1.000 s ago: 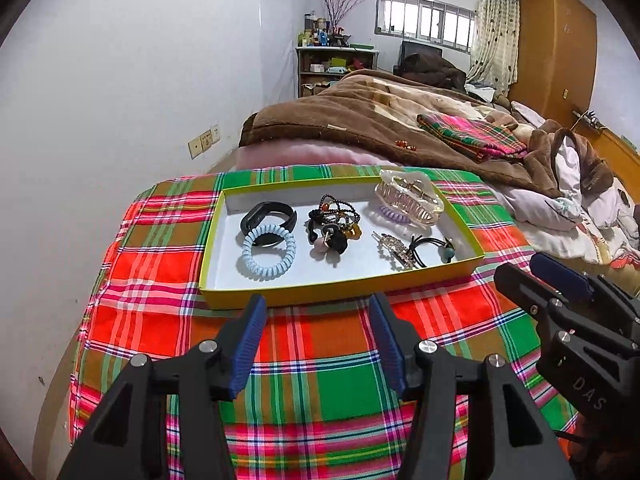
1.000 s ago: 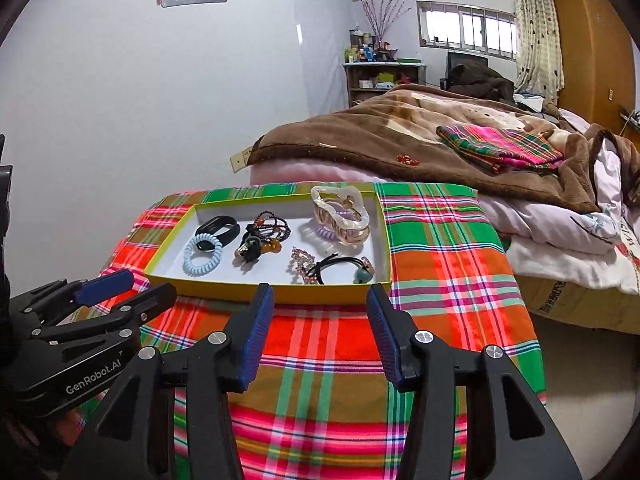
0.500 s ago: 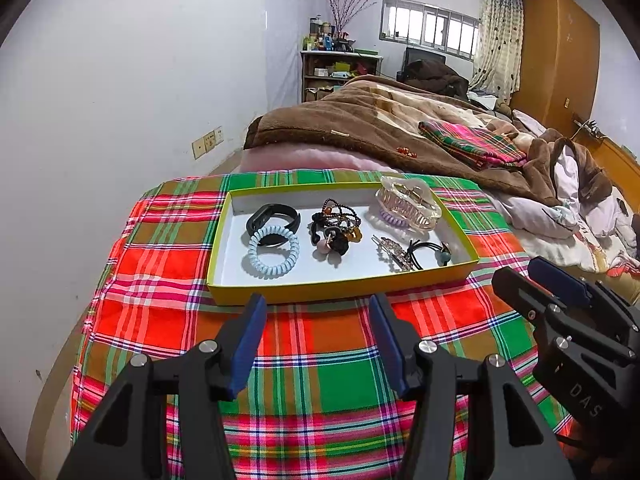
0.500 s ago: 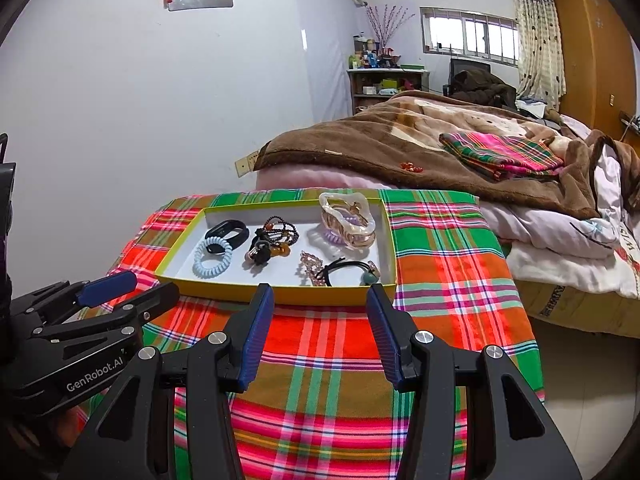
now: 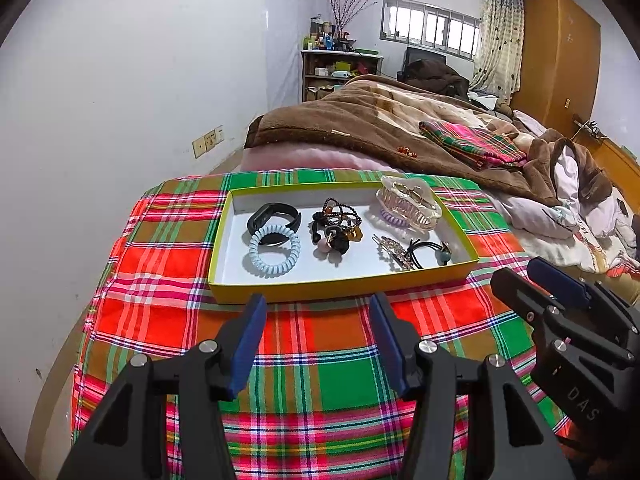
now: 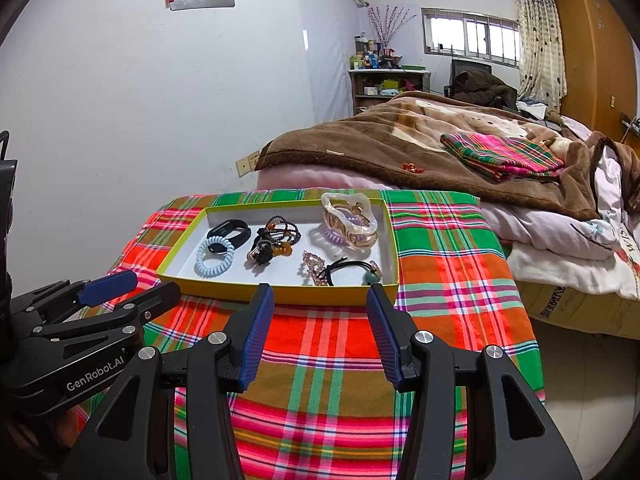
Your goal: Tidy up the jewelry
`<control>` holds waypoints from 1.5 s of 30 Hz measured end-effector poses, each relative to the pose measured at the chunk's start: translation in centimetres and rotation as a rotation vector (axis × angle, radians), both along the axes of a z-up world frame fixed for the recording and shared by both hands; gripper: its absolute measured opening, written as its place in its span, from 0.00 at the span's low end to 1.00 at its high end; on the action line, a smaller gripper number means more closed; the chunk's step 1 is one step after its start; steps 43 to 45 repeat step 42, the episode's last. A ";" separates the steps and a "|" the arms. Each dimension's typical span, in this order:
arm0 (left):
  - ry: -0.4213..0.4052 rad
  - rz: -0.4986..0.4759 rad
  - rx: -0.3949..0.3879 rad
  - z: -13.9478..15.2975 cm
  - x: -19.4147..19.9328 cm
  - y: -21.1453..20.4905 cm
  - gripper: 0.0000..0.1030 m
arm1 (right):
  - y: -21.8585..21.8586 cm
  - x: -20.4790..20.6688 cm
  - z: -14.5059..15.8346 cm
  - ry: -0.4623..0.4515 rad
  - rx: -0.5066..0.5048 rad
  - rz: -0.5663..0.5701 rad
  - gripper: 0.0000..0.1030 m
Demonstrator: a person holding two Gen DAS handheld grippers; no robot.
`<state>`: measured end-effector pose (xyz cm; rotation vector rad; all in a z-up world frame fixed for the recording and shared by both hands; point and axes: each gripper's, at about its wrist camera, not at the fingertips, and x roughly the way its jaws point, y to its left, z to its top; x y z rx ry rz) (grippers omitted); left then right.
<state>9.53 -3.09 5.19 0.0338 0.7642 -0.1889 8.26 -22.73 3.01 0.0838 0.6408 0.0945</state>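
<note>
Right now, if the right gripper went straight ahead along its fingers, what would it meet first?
Probably the near wall of the shallow yellow-green cardboard tray, which lies straight ahead of the open right gripper. Just past that wall lie the black elastic hair tie with a teal bead and the gold rhinestone hair clip. Height above the plaid cloth is unclear.

purple hair tie (image 5: pixel 391 216): mostly hidden under claw clip (image 5: pixel 408 202) | shelf items: too small

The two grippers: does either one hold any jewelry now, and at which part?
Nothing is held. The left gripper and the right gripper are both open and empty, short of the yellow tray, where the jewelry lies.
</note>
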 end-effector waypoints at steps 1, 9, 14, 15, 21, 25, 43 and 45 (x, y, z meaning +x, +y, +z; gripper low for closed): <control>-0.001 -0.002 0.001 0.0 0.0 0.0 0.54 | 0.0 0.0 0.0 0.001 -0.001 0.001 0.47; 0.002 0.001 0.001 0.0 -0.1 0.1 0.54 | 0.1 0.0 -0.1 0.002 -0.003 0.002 0.48; 0.006 0.004 -0.001 0.0 0.0 0.0 0.54 | 0.2 0.0 -0.1 0.001 -0.002 0.002 0.48; 0.006 0.004 0.000 0.1 0.0 0.0 0.54 | 0.2 0.0 -0.1 0.001 -0.002 0.002 0.48; 0.007 0.005 -0.001 0.1 0.0 0.0 0.54 | 0.2 0.0 -0.1 0.000 -0.004 0.002 0.48; 0.007 0.009 -0.001 0.1 -0.1 0.1 0.54 | 0.2 0.0 -0.1 0.002 -0.004 0.003 0.48; 0.011 0.009 -0.010 0.0 0.1 0.0 0.54 | 0.3 0.1 -0.2 0.003 -0.005 0.003 0.48; 0.011 0.009 -0.010 0.0 0.1 0.0 0.54 | 0.3 0.1 -0.2 0.003 -0.005 0.003 0.48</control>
